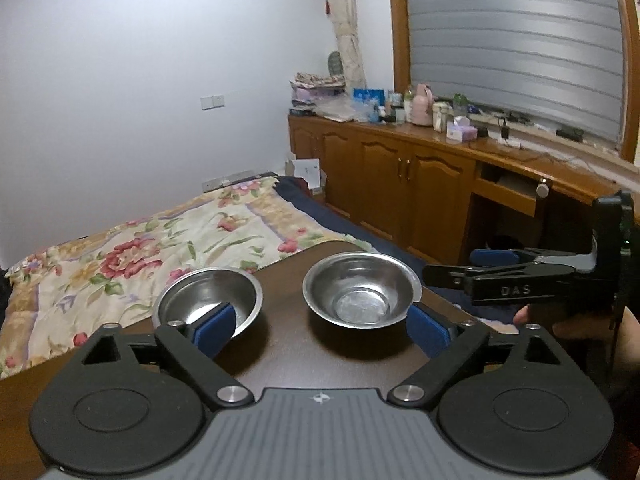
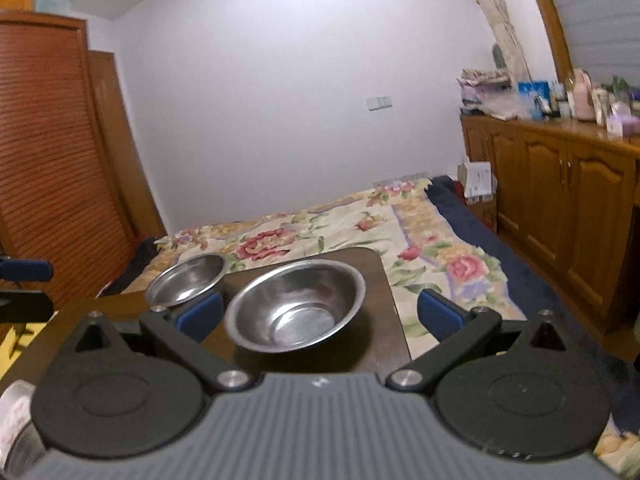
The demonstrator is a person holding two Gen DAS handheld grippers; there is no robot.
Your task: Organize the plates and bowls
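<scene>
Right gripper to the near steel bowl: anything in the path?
Nothing visible. The right gripper is open, and the near bowl sits on the dark table directly ahead between its fingers. The second bowl is off left.

Floral bedspread (image 1: 168, 240) covering the bed, wooden cabinets (image 1: 400, 184) lining the wall, clutter (image 1: 384, 108) sitting on top, wardrobe (image 2: 48, 160) standing left

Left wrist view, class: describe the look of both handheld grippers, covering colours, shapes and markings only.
The left gripper has blue padded fingers on black linkage arms with silver pivot bolts, two round black discs, and a ribbed grey body bearing a small emblem. The right gripper, seen side-on, is black with a blue pad and embossed letters "DAS". No cables are visible.
</scene>
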